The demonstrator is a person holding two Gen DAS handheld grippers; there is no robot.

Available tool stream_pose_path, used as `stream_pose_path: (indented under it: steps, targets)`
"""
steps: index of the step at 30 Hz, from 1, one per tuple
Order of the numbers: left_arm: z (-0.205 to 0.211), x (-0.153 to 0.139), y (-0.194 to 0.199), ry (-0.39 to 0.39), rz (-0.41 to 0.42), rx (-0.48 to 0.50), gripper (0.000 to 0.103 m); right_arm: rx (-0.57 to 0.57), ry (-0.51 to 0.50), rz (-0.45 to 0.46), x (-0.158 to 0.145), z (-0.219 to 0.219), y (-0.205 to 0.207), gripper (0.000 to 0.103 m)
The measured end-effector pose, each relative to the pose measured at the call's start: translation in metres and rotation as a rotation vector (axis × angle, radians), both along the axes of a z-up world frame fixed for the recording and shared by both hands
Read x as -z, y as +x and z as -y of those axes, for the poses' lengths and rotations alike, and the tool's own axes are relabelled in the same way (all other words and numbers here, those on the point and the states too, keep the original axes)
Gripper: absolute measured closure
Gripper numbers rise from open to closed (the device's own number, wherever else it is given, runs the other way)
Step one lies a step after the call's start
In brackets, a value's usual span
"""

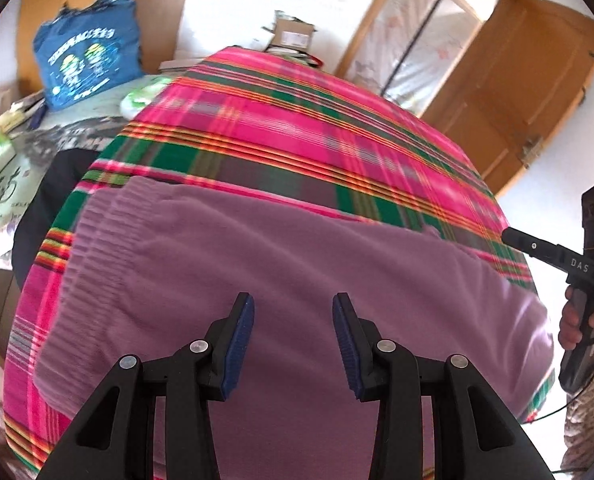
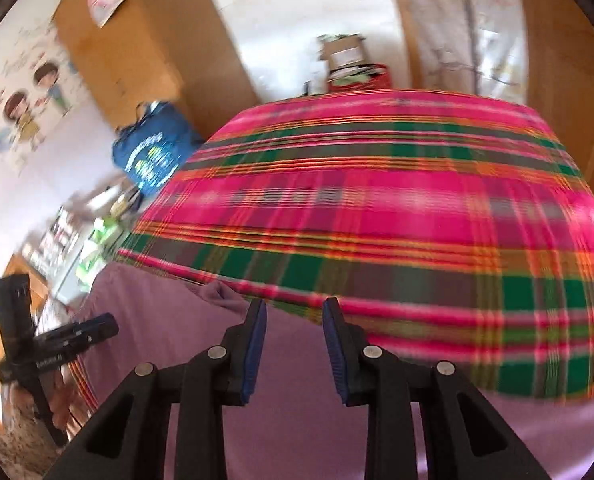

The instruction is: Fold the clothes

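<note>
I see a bedroom with a wooden door [image 1: 537, 80] behind the bed, which a pink and green plaid blanket [image 1: 297, 120] covers. On the blanket's near part lies the purple garment [image 1: 257, 260], spread flat. A blue bag [image 1: 85, 64] stands beyond the blanket's left edge. My left gripper [image 1: 293, 340] and right gripper [image 2: 295, 350] hover over the garment, fingers apart and empty.
</note>
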State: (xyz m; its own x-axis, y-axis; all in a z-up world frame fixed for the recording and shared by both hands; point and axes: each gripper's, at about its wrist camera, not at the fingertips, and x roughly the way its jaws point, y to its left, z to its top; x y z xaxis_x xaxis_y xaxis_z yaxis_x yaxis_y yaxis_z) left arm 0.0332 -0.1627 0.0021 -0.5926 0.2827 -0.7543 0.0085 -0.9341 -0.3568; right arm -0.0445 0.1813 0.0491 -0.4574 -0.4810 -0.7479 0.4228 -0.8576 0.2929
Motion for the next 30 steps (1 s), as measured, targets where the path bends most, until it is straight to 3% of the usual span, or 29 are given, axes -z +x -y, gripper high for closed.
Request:
stream_pose_path:
  steps: [7,15,24,30]
  targets:
    - [0.003,0.003,-0.008,-0.006,0.037,-0.008,0.061,-0.129,-0.040,0.125,0.019,0.025,-0.036,0.073]
    - [0.010,0.006,-0.028,0.032,0.068,-0.040,0.061,-0.259,-0.077,0.263,0.042,0.046,-0.049,0.073]
    - [0.015,-0.014,-0.062,-0.021,0.026,-0.076,0.061,-0.397,-0.044,0.293,0.037,0.058,-0.039,0.073]
    - [0.020,-0.006,-0.082,-0.026,0.070,-0.103,0.061,-0.454,-0.045,0.347,0.040,0.064,-0.038,0.073]
